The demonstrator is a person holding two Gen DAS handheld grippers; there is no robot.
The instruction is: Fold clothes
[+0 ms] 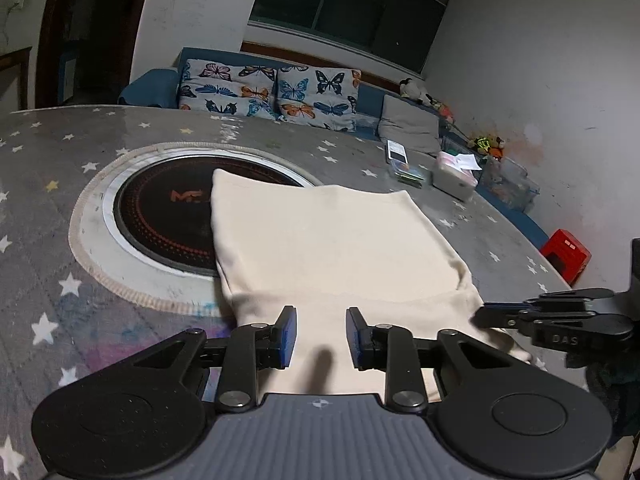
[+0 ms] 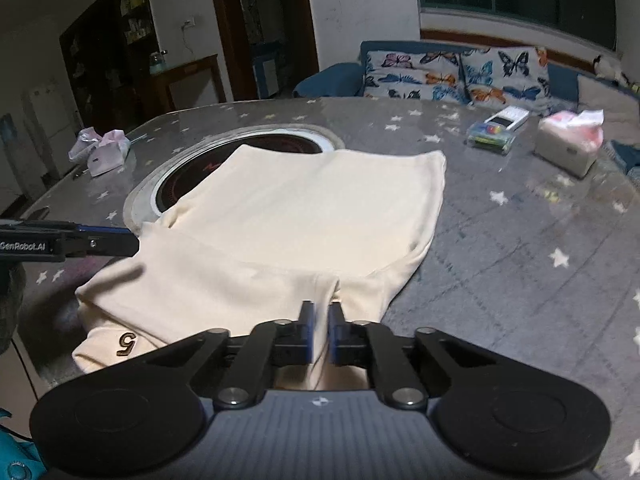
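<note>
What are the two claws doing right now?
Left gripper: open, over the cream garment, gripping nothing.
Right gripper: closed, pinching a fold of it.

Cream garment [image 2: 304, 216] on grey, white-starred tablecloth [image 2: 500, 240].

A round table [image 2: 500, 240] wears a grey cover printed with white stars. At its middle sits a black built-in cooker [image 1: 160, 220] with a white ring around it. Near the far edge lie a tissue box [image 2: 568, 148] and a clear case [image 2: 492, 140] with a white remote [image 2: 508, 117] on top. A pink pouch [image 2: 100, 148] rests at the other side. Behind stands a blue sofa [image 1: 156, 88] with 2 butterfly cushions [image 1: 228, 84]. A red box [image 1: 566, 254] sits on the floor.
</note>
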